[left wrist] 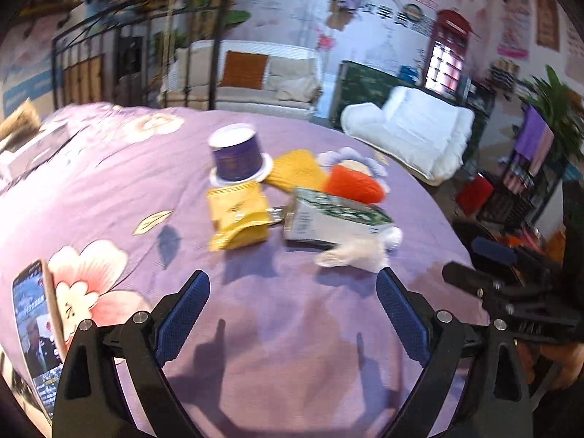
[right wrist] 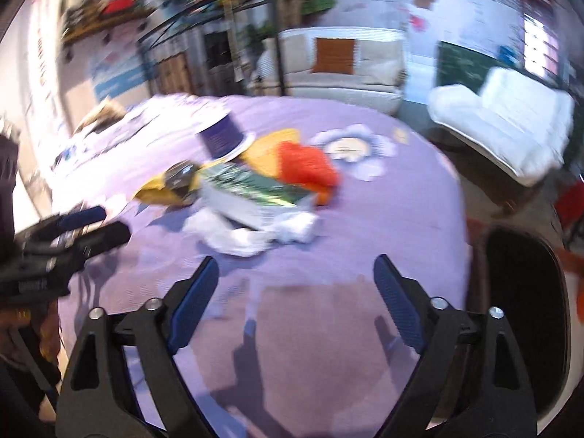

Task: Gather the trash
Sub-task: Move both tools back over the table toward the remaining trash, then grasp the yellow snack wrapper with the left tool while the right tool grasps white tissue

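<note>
Two grippers, both black-framed with ribbed blue pads: left gripper (left wrist: 294,284) spread wide over bare cloth, nothing between the pads; right gripper (right wrist: 296,268) likewise gaping and empty. One bed (left wrist: 109,182) under a soft lilac sheet printed with flowers and leaves, faintly creased. One heap of trash near the middle of that sheet, ahead of both grippers and apart from them.

Counted in the heap: one purple paper cup (left wrist: 237,158), a tapered cylinder standing upside down, white rim flared on the cloth, long axis upright. One crinkled yellow foil pouch (left wrist: 241,215), flat and folded, just below the cup. One green-and-white cardboard box (left wrist: 332,219), oblong, long axis lying level across the left view, nearly touching the pouch. One wad of white crumpled tissue or film (left wrist: 350,252) against the box's near edge. One orange knitted or mesh lump (left wrist: 356,182) and one yellow textured piece (left wrist: 295,168) behind the box, overlapping.

One phone (left wrist: 33,328) at the left edge, glossy screen lit, long axis running away from the camera. One white padded chair (left wrist: 412,127) beyond the bed.
</note>
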